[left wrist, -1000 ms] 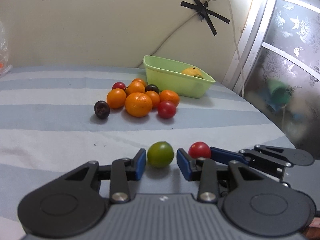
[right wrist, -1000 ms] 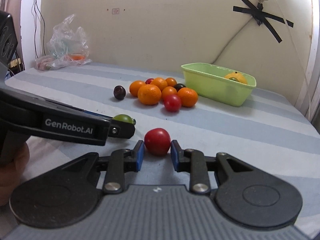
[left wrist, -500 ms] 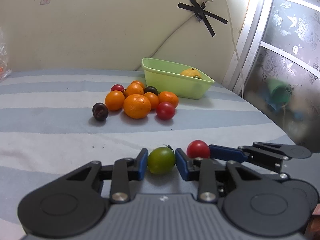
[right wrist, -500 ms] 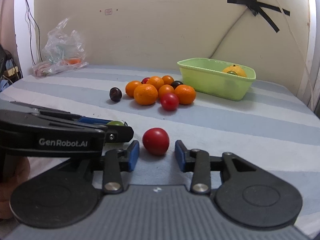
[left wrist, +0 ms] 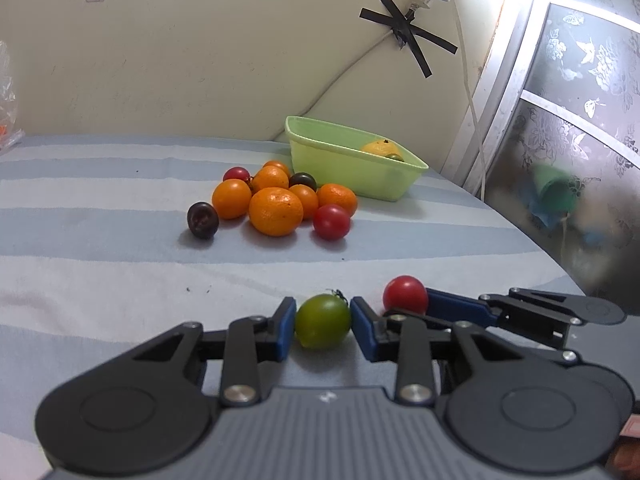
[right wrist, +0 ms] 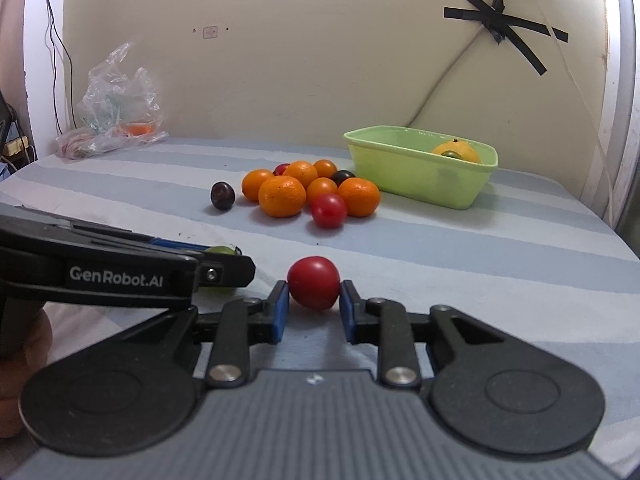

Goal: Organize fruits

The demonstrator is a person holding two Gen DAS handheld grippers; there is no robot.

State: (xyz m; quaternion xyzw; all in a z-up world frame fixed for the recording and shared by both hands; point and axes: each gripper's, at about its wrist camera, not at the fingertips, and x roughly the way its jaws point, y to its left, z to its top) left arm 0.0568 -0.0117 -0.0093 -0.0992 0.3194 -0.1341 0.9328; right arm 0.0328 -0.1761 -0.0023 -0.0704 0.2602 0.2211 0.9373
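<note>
Your left gripper (left wrist: 322,322) is clamped on the green tomato (left wrist: 322,321), both blue pads touching its sides. Your right gripper (right wrist: 313,307) is clenched on the red tomato (right wrist: 314,288), pads on both flanks but gripping low, so most of the fruit sits above the pads. Both tomatoes look to be still on or barely off the striped cloth (left wrist: 100,264); I can't tell which.

Risks:
- Round, smooth skins. Squeeze harder and they probably pop forward out of the pads or split.
- The red one's low grip may let it roll out when you tilt.
- The two grippers are just beside each other, right fingers close to the left one's right pad. Lift both together and the linkages could knock, shaking a fruit loose. Stagger the lifts.

Farther out, mid-cloth: the fruit pile (right wrist: 304,190) sits between you and the green tub (right wrist: 420,176): oranges, a second red tomato (right wrist: 328,210) nearest you, a dark plum (right wrist: 223,196) apart on the left. Go over it high, or swing right; a low pass likely scatters it.

The tub sits far right, with a yellow-orange fruit (right wrist: 456,151) already in its far corner. Plastic bag (right wrist: 116,120) far left, well clear.
</note>
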